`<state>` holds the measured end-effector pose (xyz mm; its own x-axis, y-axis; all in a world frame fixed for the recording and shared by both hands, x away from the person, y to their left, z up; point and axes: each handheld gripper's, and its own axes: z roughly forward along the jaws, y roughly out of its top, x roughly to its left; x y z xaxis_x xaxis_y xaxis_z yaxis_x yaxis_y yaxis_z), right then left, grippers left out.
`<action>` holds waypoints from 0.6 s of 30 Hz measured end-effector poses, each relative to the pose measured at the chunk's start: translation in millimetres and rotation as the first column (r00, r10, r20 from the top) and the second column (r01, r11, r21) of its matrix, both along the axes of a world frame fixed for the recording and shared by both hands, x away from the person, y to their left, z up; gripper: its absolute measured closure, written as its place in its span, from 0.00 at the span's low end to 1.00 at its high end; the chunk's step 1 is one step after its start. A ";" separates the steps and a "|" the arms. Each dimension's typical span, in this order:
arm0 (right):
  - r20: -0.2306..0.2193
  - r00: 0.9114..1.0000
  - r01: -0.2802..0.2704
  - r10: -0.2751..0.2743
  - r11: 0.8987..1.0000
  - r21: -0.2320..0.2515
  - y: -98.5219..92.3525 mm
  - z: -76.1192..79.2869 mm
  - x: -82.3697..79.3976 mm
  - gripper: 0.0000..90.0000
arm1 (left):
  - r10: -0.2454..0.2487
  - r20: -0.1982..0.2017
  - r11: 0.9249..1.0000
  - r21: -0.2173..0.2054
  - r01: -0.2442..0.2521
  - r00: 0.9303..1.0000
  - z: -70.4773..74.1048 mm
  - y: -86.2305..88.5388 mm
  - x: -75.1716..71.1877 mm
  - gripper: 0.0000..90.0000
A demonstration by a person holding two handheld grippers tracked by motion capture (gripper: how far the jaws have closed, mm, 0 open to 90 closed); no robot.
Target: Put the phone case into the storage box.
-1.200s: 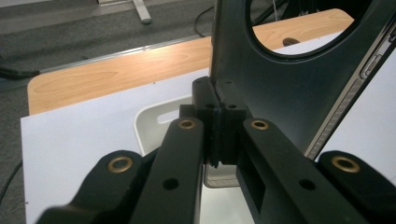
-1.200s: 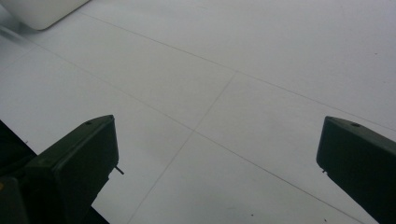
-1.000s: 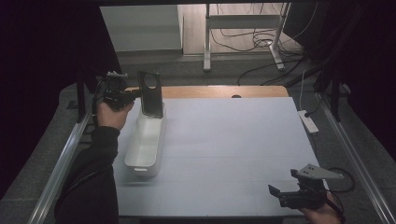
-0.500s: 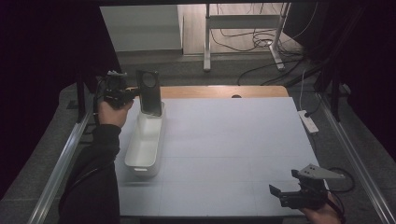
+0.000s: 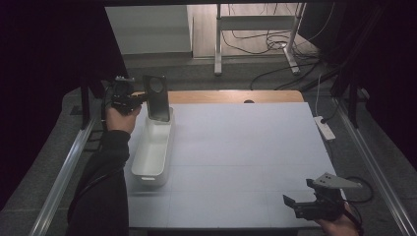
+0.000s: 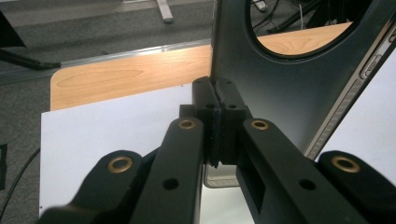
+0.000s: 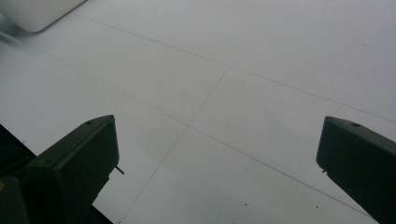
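The left tool [image 5: 140, 97] is clenched on the edge of a dark grey, flat plastic phone case with a large round camera cutout [image 5: 156, 97], gripping it by its left side. In the left gripper view the two black jaws meet tight on the thin edge of the case [image 6: 299, 88], whose round opening frames the wooden strip behind it and whose right rim shows small side-button slots. The case stands upright, its lower end just above or inside the far end of a long white plastic tray with rounded corners [image 5: 152, 152]; whether it touches the tray floor cannot be told. The tray lies lengthwise along the left side of the white counter [image 5: 246, 147], its near end pointing toward the person. The left hand [image 5: 120, 115] holds the tool level from the left, the dark sleeve running down to the bottom edge of the high view.

The right tool [image 5: 295, 204] sits at the near right corner of the counter, well apart from the tray and the case, with its grey three-cornered plate on top. Its jaws stand released and wide; in the right gripper view they [image 7: 215, 154] frame bare white counter with faint seam lines, and a corner of the white tray [image 7: 37, 11] shows at top left. A light wooden strip [image 5: 236, 96] edges the far side of the counter.
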<state>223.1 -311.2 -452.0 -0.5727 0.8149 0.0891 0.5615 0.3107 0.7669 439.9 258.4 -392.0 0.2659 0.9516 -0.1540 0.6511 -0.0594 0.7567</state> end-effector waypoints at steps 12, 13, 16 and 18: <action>-0.001 1.000 -0.007 0.007 1.000 -0.003 0.4 -0.1 -0.4 0.00 | 0.036 -0.009 0.999 -0.007 -0.036 0.999 -15.5 0.6 7.2 0.99; -0.001 1.000 -0.007 0.007 1.000 -0.004 0.4 -0.1 -0.4 0.00 | 0.039 -0.009 0.999 -0.006 -0.039 0.999 -16.7 0.3 7.7 0.99; -0.001 1.000 -0.008 0.008 1.000 -0.004 0.7 0.0 -0.6 0.00 | 0.045 -0.015 0.999 -0.006 -0.045 0.999 -21.6 -0.5 9.4 0.99; 0.000 1.000 -0.009 0.009 1.000 -0.004 0.8 0.0 -0.6 0.00 | 0.044 -0.016 0.999 -0.003 -0.044 0.999 -23.2 -0.6 10.1 0.99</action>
<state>222.5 -310.4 -452.1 -0.5798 0.8103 0.0856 0.5588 0.3189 0.7655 450.0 257.9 -415.2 0.2210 0.9619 -0.1609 0.6649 -0.0280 0.7464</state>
